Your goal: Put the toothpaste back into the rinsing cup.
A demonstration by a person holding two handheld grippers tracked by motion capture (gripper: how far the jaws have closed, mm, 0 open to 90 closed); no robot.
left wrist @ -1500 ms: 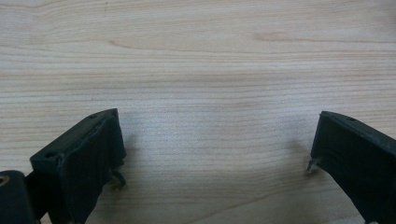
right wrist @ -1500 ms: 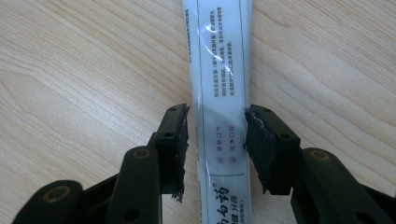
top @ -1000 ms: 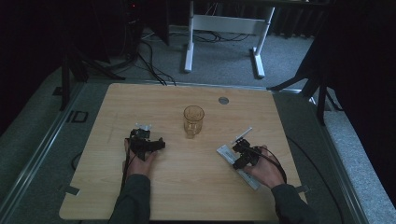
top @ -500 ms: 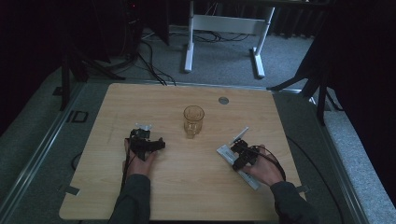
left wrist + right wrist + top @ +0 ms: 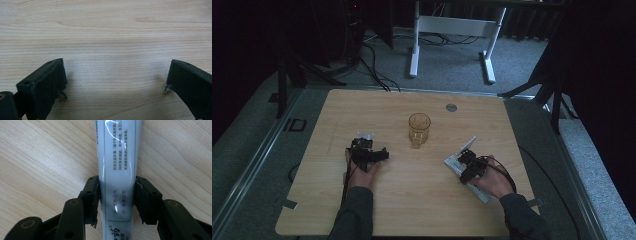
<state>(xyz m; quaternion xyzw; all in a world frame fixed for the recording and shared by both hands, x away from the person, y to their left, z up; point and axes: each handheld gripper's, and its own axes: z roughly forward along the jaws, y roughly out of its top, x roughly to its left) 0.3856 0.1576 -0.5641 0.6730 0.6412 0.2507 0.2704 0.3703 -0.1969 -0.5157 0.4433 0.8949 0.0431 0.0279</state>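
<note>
A white toothpaste tube [image 5: 118, 157] with printed text lies on the wooden table [image 5: 362, 110] at the right [image 5: 471, 146], running from near to far. My right gripper [image 5: 468, 164] straddles the tube, and its black pads [image 5: 93, 195] touch both long sides [image 5: 117, 197]. These jaws have just been opening a little, with the tube still between them. My left gripper [image 5: 364, 150] rests at the table's left, its jaws [image 5: 116, 82] open wide over bare wood. A clear amber drinking glass [image 5: 419, 129] stands upright between the two hands, a little farther back.
A round grey cable grommet [image 5: 451, 107] sits in the tabletop behind the glass. Beyond the far edge a white desk frame [image 5: 452, 30] and cables lie on the grey floor. Dark stands flank the table at left and right.
The right hand and the tube's far end have edged slightly to the left. The left hand has stayed still.
</note>
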